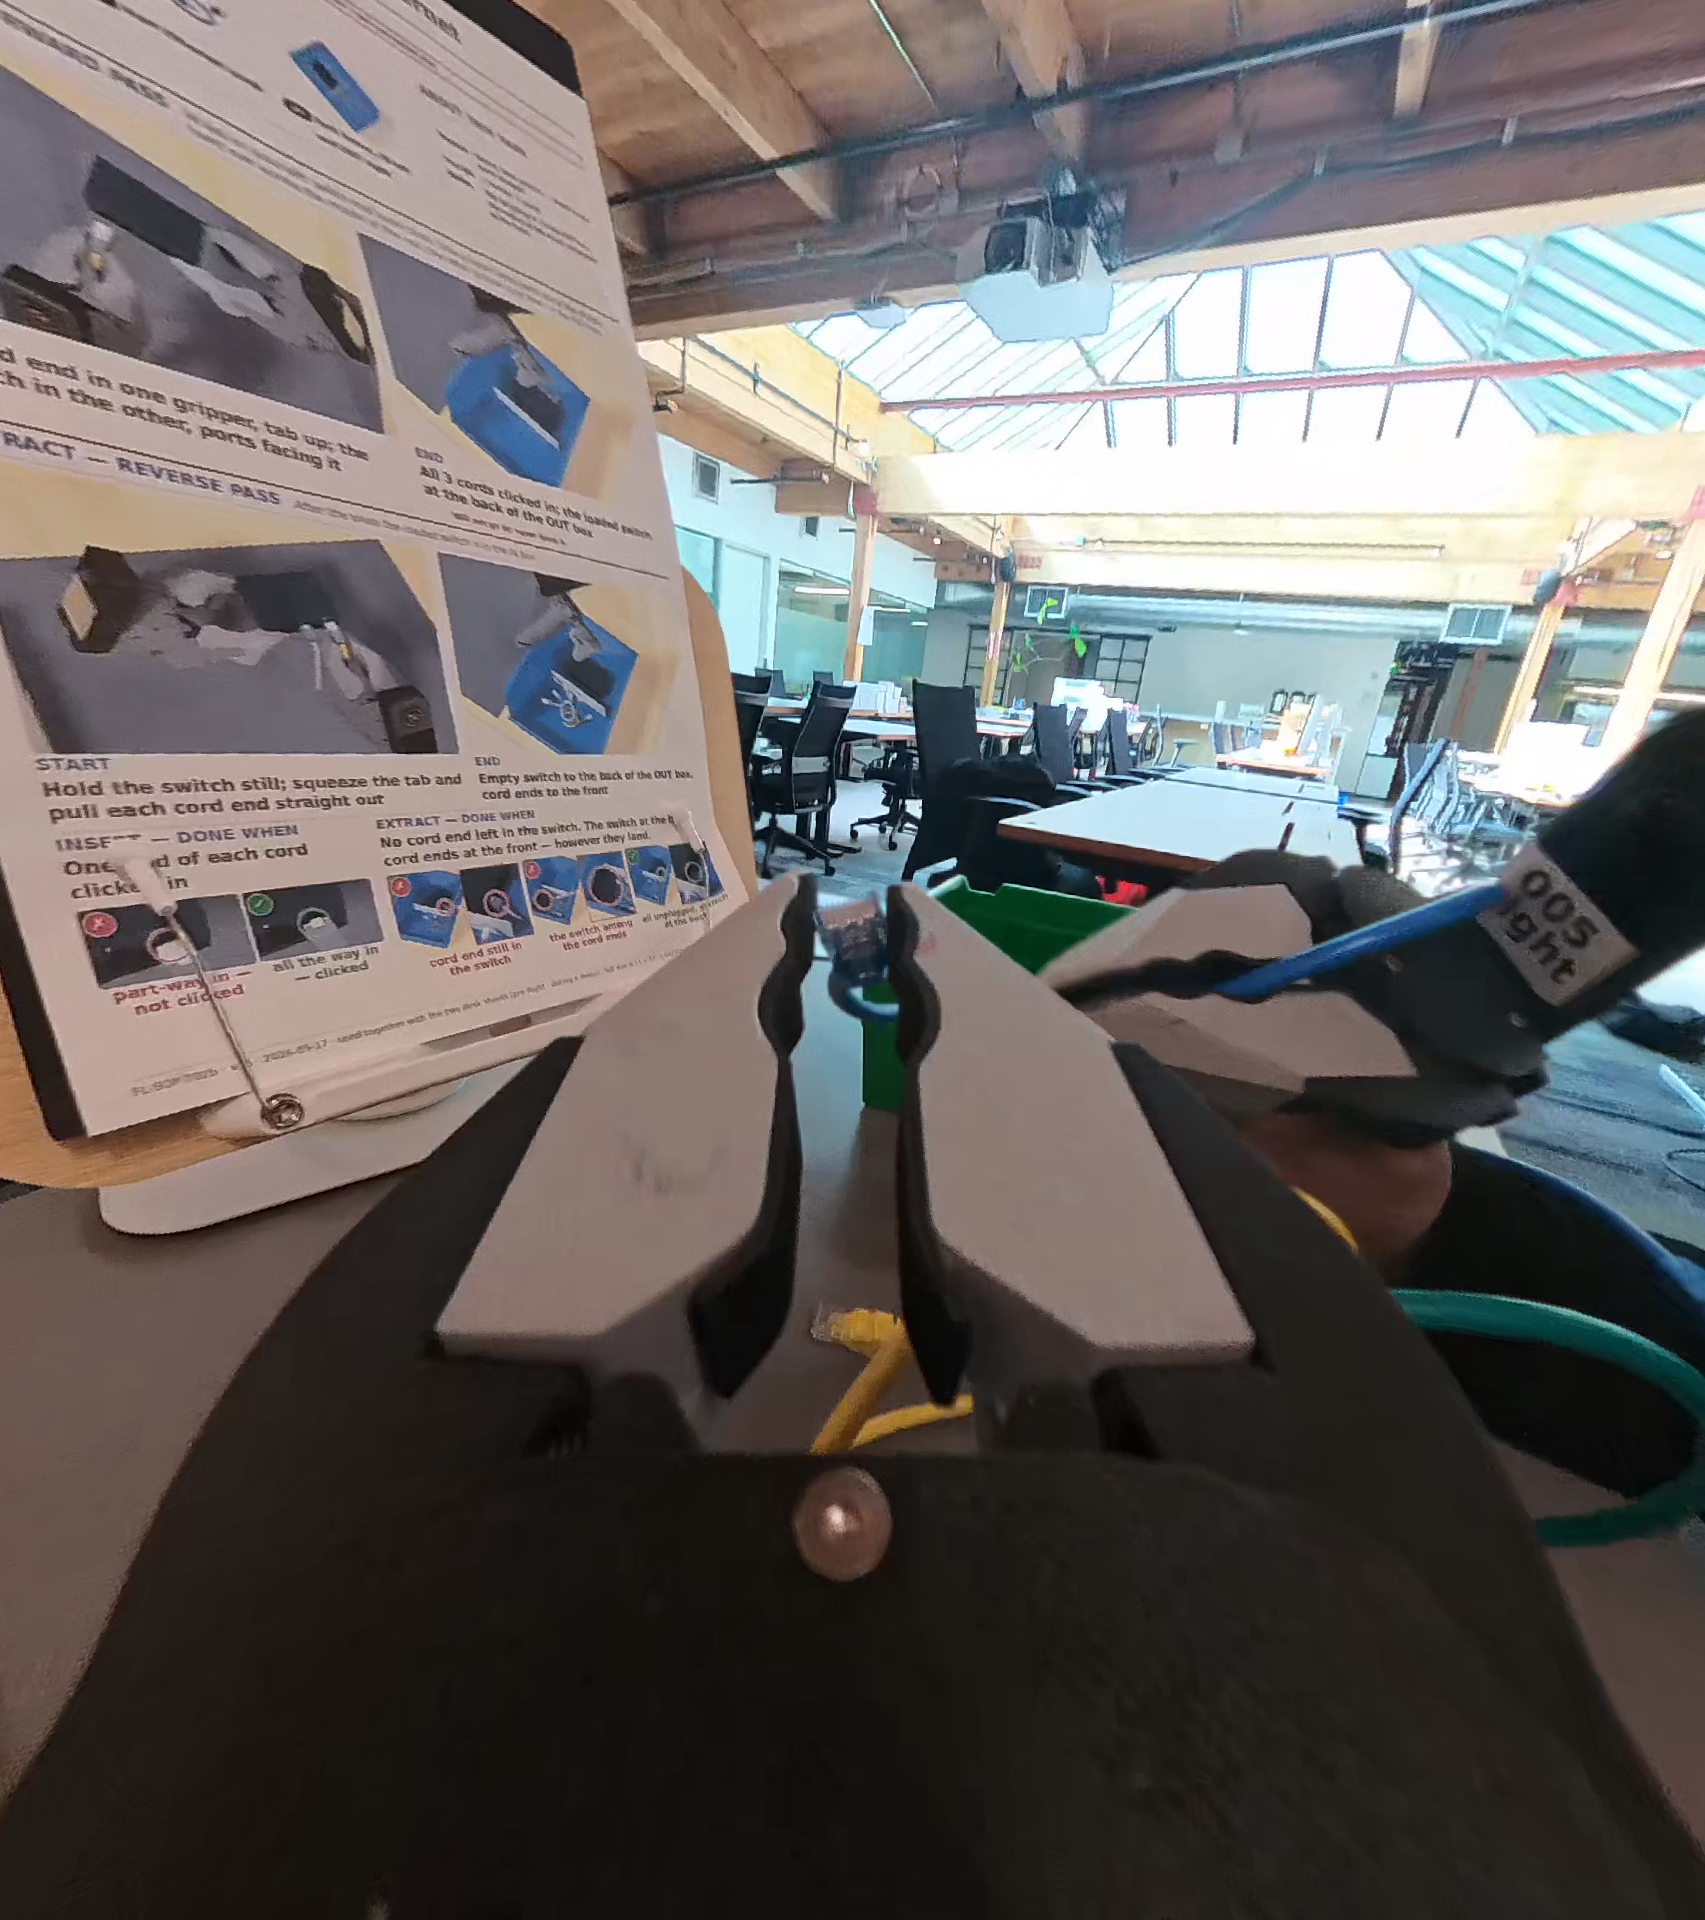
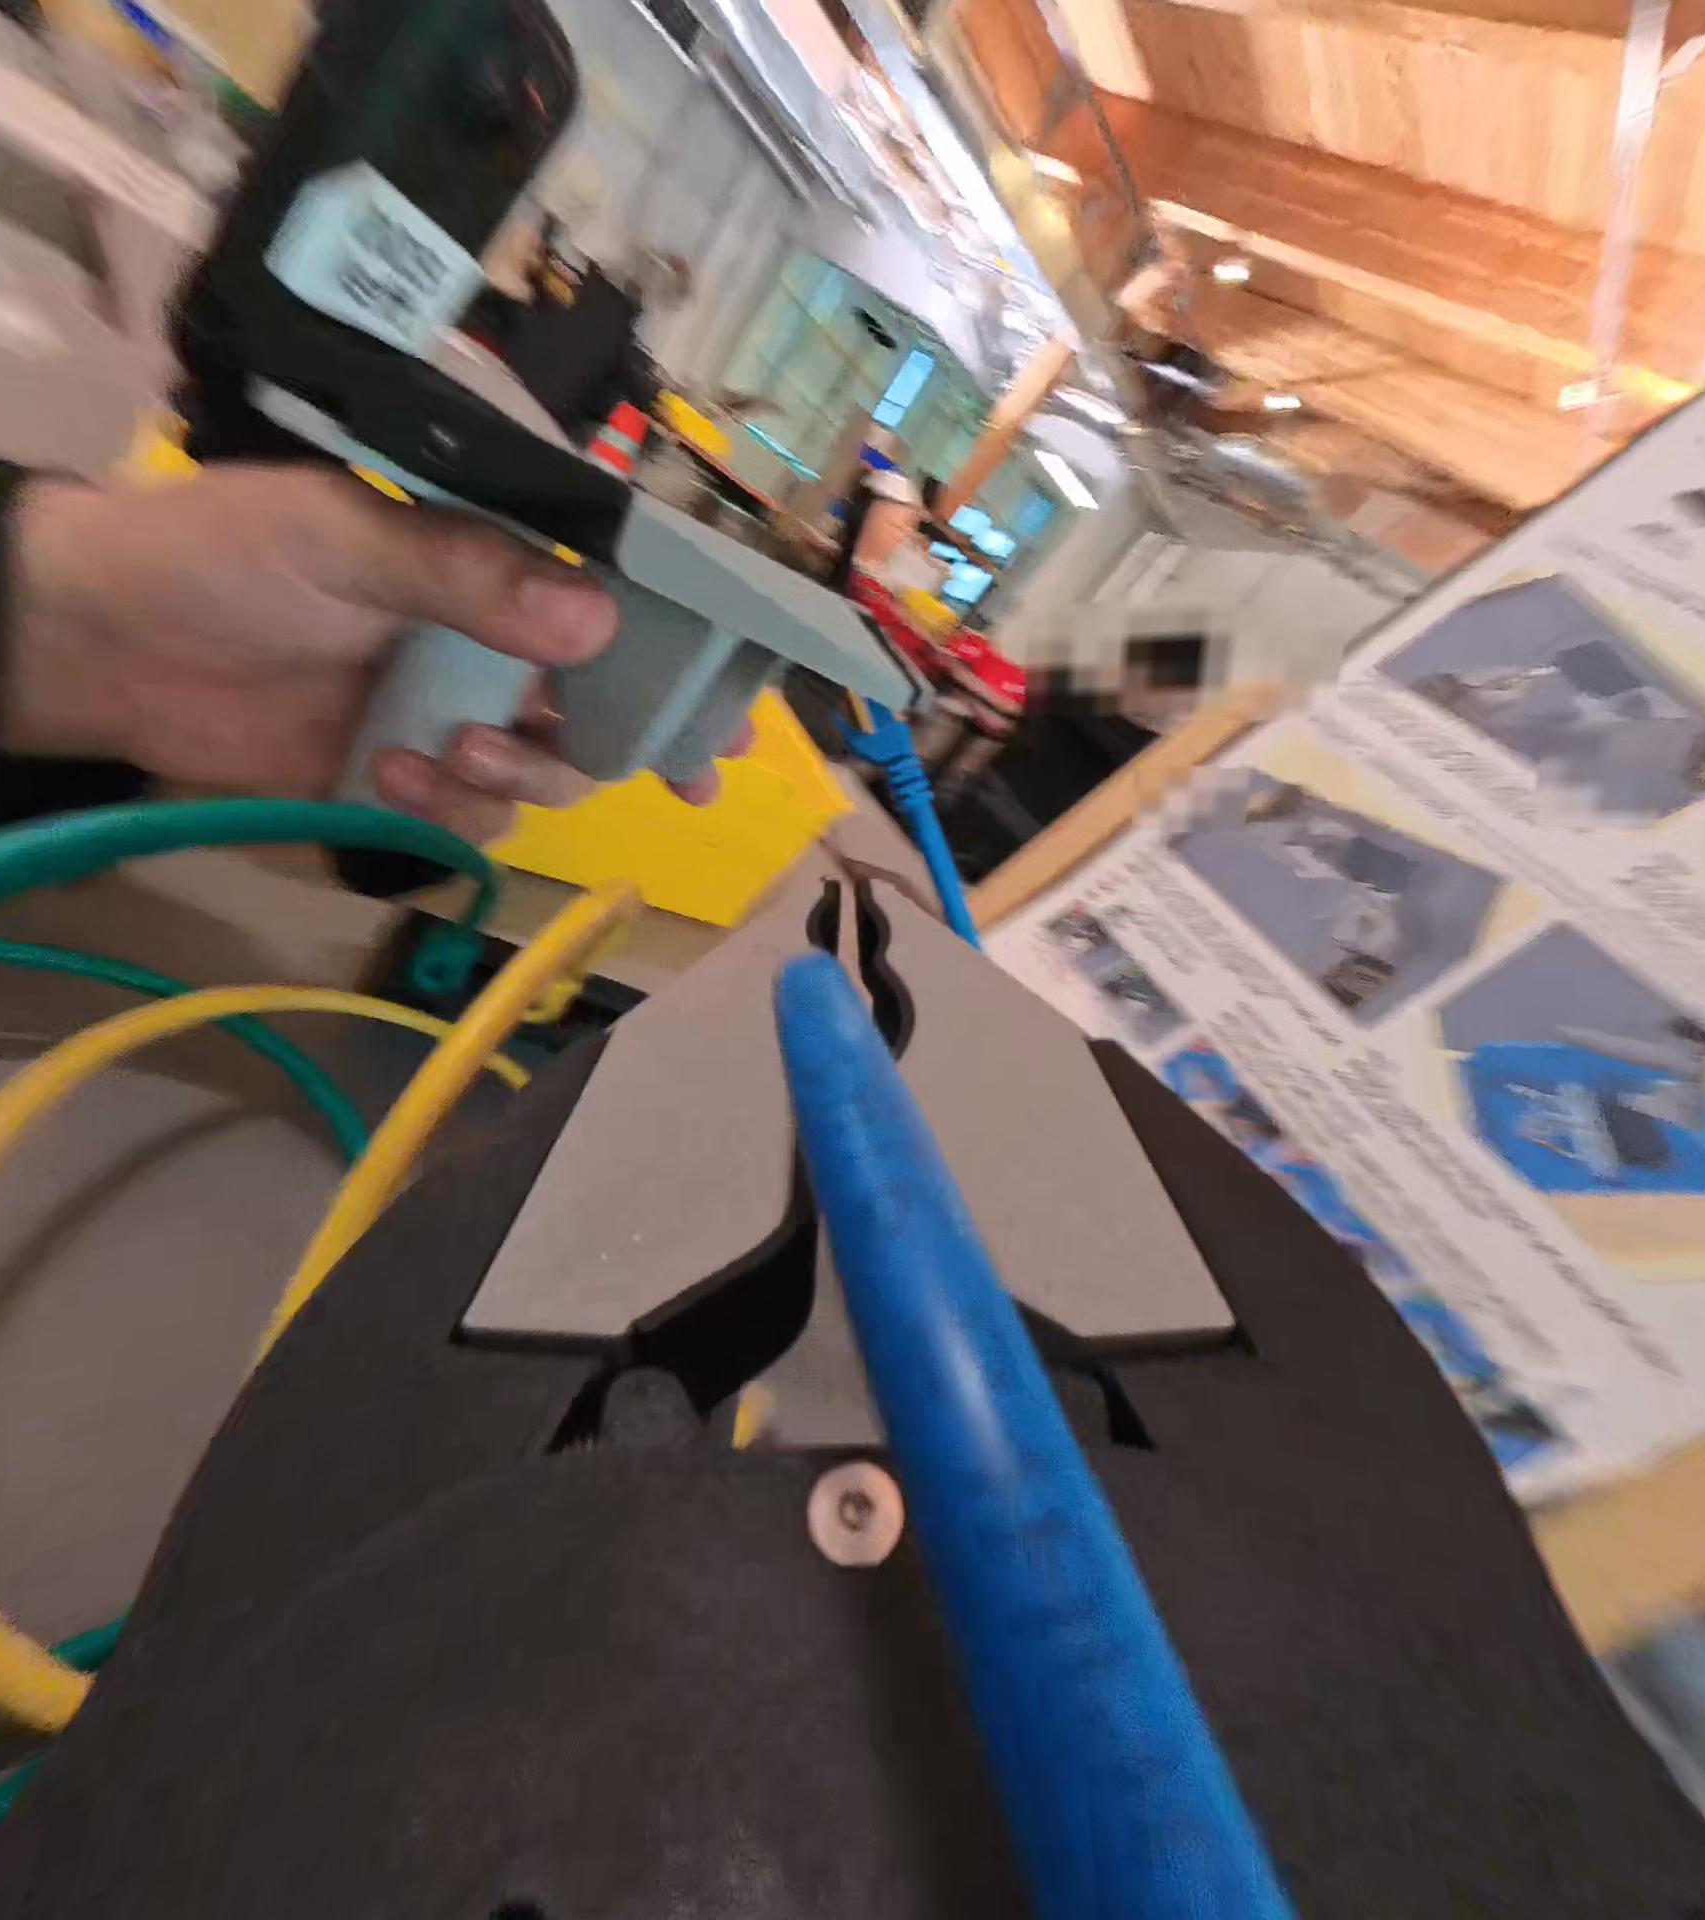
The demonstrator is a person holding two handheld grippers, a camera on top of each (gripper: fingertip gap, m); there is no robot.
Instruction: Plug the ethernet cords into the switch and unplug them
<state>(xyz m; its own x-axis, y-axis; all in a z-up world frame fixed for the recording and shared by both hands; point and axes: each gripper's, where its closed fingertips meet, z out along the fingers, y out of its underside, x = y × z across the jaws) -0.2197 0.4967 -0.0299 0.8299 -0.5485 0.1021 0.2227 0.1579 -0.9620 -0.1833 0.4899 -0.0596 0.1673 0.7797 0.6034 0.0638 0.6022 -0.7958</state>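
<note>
1. Left gripper (image 1: 853,935), centre of the left wrist view: the tongs are drawn in on the plug end of the blue cord (image 1: 853,928), pinched right at the tips, a short loop of cord hanging below them.
2. Right gripper (image 2: 850,914), centre of the right wrist view: tongs pressed nearly together at the tips. The blue cord (image 2: 941,1299) runs along the top of them toward the lens; whether the tips actually pinch it I cannot tell.
3. In the left view the right gripper (image 1: 1243,987) comes in from the right edge, the blue cord crossing it.
4. In the right view the left gripper (image 2: 889,686) sits upper left, held by a hand (image 2: 287,623); the blue plug hangs just under its tips.
5. Yellow cord (image 1: 869,1361): its plug lies on the grey table (image 1: 100,1455), seen between the left tongs. In the right view it loops at lower left.
6. Green cord (image 1: 1648,1423) curves at the right of the left view.
7. Switch: not made out in either view.
8. Instruction sheet (image 1: 256,520) on a stand, upper left of the left view; green bin (image 1: 1014,925) behind the tips; yellow bin (image 2: 682,821) mid-left in the right view.
</note>
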